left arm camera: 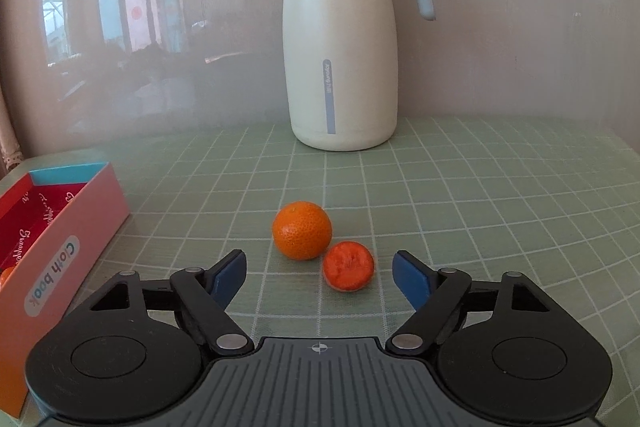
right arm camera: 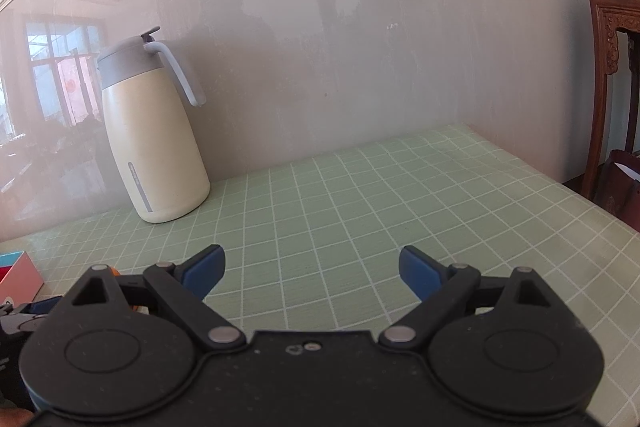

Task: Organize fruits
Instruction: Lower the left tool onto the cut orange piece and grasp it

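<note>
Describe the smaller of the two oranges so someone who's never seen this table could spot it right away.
Find the tall cream jug with the grey lid standing against the wall on the green checked table. In front of it lie two oranges touching each other, just ahead of the open left gripper. The one you want is the nearer, right-hand small orange, redder and rough-faced, unlike the bigger round orange.

Two oranges [left arm camera: 302, 235], one jug [left arm camera: 340, 43], one box [left arm camera: 60, 247]

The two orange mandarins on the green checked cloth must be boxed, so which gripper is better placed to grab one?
Left. The left gripper faces both mandarins; the right gripper faces bare cloth.
</note>
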The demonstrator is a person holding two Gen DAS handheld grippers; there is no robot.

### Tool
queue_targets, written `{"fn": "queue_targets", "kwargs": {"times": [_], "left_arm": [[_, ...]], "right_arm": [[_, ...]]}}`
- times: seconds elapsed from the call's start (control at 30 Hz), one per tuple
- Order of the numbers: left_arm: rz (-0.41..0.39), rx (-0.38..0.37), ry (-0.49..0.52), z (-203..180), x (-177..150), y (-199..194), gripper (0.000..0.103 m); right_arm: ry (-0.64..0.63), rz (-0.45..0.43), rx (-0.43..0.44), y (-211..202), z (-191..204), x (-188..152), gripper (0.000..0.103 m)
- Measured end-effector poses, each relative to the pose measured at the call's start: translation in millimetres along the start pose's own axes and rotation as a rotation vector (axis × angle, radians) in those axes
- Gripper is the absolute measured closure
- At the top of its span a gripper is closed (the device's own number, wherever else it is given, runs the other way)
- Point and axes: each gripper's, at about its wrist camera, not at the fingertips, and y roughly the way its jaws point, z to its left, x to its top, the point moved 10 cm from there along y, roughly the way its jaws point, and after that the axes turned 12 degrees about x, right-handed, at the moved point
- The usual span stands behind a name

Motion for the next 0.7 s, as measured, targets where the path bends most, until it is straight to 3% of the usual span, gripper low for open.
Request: {"fn": "queue_targets", "kwargs": {"times": [0.27,0.33,0.7], "left_arm": [[0.046,-0.008,-0.006,-10.6,-4.3,6.8,0.041],[0.060,-0.016,-0.008,-13.1,-5.2,8.3,0.054],[0.083,-0.044,-0.030,-24.4,-4.4,15.1,0.056]], "right_arm": [[0.001,0.008,0.009,4.5,0.1,-2.9,0.009],[-0.002,0.012,0.011,5.7,2.2,-4.1,0.009],[-0.015,0.025,0.021,10.8,5.2,-7.5,0.009]]}}
